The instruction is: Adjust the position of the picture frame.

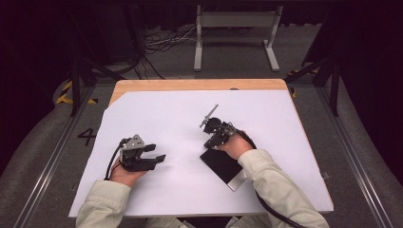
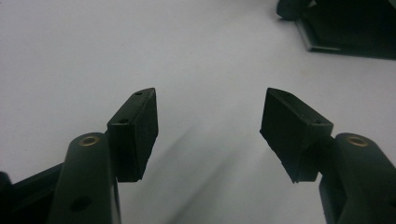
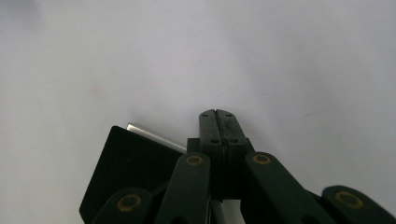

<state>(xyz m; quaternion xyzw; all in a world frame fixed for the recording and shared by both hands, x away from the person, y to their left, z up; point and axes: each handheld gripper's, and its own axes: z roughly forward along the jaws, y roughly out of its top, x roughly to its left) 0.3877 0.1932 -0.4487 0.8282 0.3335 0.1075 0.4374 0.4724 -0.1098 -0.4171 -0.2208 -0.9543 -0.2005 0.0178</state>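
**Shut right gripper sitting at the far edge of a black slab**

The left gripper [image 1: 154, 154] is resting on the white sheet [image 1: 157, 109] at the near left, pointing right, its hand [image 1: 124, 173] underneath. In the left gripper view its jaws are standing wide apart with nothing between them, and the slab's corner is peeking in at the far right [image 2: 348, 32].

Further right, the slab [image 1: 223, 164] is lying flat on the sheet, near the table's front edge, partly under the right sleeve [image 1: 278, 185]. It is looking thin, stiff and dark, with a bright metal strip along one edge [image 3: 156, 135]; whether it is a tablet or a plate is hard to tell. It is probably light but smooth, so flat pads may be slipping on its face. Pinching across an edge or a corner is looking like the safest hold, once one side is lifted off the sheet.

The right gripper [image 1: 212, 137] is hovering at the slab's far corner, the wrist bent and the tool pointing far and left. In the right gripper view its jaws are pressed together on nothing, with the slab just left of them.
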